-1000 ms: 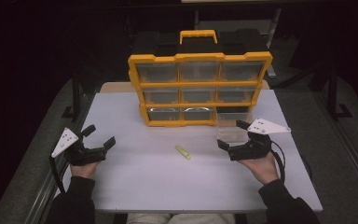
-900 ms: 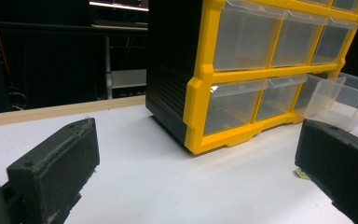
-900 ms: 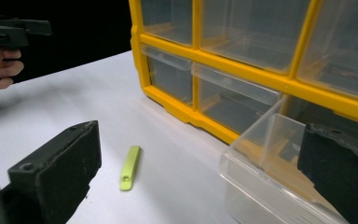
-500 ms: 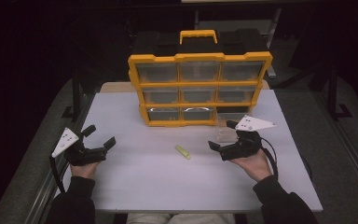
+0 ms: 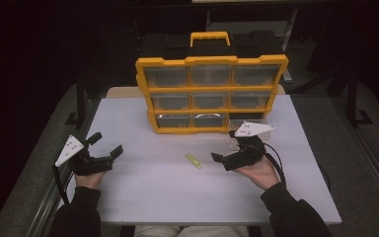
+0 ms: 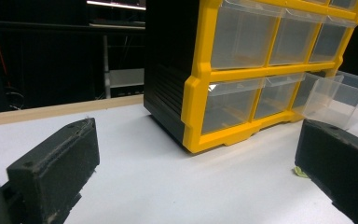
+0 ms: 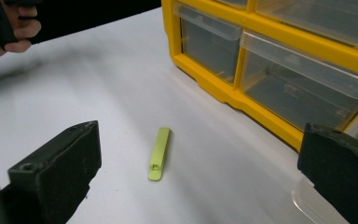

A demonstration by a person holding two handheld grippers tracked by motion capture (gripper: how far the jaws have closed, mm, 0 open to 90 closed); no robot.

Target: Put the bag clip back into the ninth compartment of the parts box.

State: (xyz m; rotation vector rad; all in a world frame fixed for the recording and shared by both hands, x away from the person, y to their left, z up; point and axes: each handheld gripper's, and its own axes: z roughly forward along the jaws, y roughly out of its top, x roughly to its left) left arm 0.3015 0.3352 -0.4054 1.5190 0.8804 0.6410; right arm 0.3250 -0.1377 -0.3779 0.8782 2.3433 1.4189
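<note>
We see a small yellow-green plastic clip point(image 5: 194, 161) lying flat on the white table point(image 5: 177, 197), just ahead of our right gripper point(image 5: 225, 157), whose jaws are spread wide around nothing. Our left gripper point(image 5: 106, 144) rests well apart, jaws likewise spread. Behind stands a yellow drawer organizer point(image 5: 211, 94), one clear drawer point(image 6: 335, 100) pulled out; no writing is readable.

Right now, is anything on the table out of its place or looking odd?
Yes. One clear drawer is out of the yellow cabinet and sits on the table at the cabinet's lower right corner, leaving that slot empty. A small yellow-green clip lies loose on the table ahead of the open right gripper.
</note>
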